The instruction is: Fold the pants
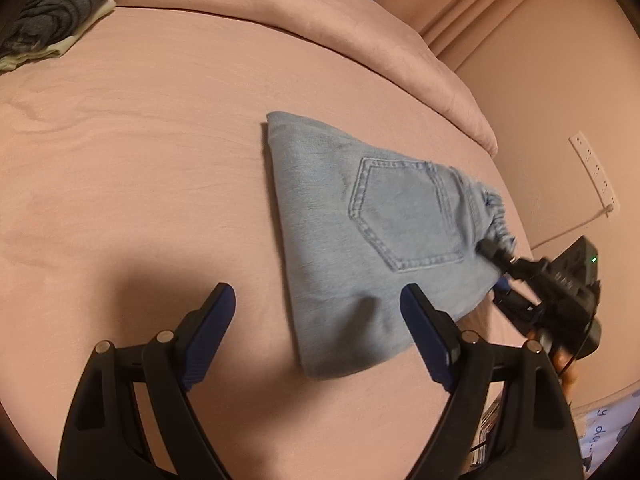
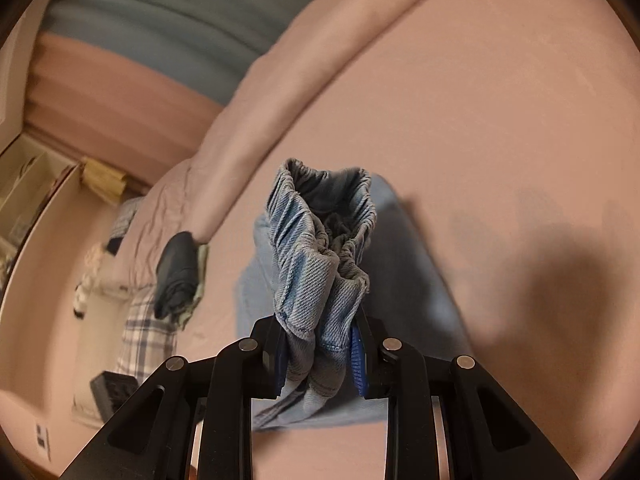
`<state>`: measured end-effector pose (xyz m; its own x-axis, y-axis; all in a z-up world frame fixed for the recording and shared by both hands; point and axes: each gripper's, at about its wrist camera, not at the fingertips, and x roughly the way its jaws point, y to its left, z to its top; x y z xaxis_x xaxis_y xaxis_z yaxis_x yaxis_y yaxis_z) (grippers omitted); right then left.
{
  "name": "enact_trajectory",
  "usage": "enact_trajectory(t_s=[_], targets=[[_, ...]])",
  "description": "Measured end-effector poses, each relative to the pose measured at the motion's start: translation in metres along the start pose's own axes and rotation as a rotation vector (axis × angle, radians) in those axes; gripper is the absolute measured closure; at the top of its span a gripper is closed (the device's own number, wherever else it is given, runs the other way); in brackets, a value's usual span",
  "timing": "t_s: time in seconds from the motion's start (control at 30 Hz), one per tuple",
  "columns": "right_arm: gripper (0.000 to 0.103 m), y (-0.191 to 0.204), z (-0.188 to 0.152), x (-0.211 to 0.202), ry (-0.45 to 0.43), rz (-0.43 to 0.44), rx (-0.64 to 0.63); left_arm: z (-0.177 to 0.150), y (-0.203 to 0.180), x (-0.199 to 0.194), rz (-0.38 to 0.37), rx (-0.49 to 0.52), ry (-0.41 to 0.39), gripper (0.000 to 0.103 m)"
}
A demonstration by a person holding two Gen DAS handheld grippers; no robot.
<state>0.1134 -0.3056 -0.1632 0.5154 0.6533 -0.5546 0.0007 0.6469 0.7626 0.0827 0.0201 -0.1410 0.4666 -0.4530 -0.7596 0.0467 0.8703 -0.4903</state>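
The pants [image 1: 352, 224] were light blue denim and they lay folded on the pink bed [image 1: 140, 140], near its right edge in the left wrist view. One back pocket [image 1: 408, 216] faced up. The fold was at the far end of the pants, and the waistband [image 2: 324, 224] was at the end closer to the right gripper [image 2: 320, 360].

The right gripper held the bunched waistband between its two fingers, so its jaws were closed on the cloth. In the right wrist view the gathered band stood up from the fingers, and the rest of the pants was spread flat on the bed below it. In the left wrist view the same gripper [image 1: 496, 268] touched the pants at their right corner.

The left gripper [image 1: 316, 332] was above the bed with its jaws wide apart and nothing between them. Its right finger [image 1: 428, 336] was over the near edge of the pants; whether it touched the cloth could not be told. Its left finger [image 1: 208, 340] was over bare sheet.

A pink duvet [image 1: 320, 24] was piled along the far side of the bed. A dark folded garment [image 1: 56, 8] lay on a pale one at the far left corner. A white power strip [image 1: 594, 168] was on the wall beside the bed.
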Motion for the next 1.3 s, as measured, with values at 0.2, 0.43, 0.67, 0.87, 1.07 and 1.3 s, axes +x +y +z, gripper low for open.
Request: enact_trajectory(t_s=[0.2,0.43,0.67,0.87,1.07,1.3], targets=[[0.063,-0.03,0.002,0.016,0.071,-0.048,0.039,0.012,-0.006,0.006,0.019,0.02,0.002,0.018],[0.045,-0.005,0.012,-0.034,-0.07,-0.161,-0.124,0.042,-0.014,0.02,0.044,0.046,-0.012,0.018],[0.052,0.04,0.005,-0.03,-0.065,-0.068,-0.361,0.089,-0.029,0.058,-0.052,0.039,0.023,0.018],[0.069,0.039,-0.008,0.019,0.099,-0.142,-0.444,0.11,-0.023,0.113,-0.031,-0.005,0.158,0.02],[0.099,0.004,0.002,0.028,0.194,-0.124,-0.308,0.127,-0.006,0.118,-0.108,-0.135,0.147,0.018],[0.075,0.018,0.002,0.011,0.184,-0.091,-0.373,0.104,0.011,0.063,-0.158,-0.15,0.055,0.02]])
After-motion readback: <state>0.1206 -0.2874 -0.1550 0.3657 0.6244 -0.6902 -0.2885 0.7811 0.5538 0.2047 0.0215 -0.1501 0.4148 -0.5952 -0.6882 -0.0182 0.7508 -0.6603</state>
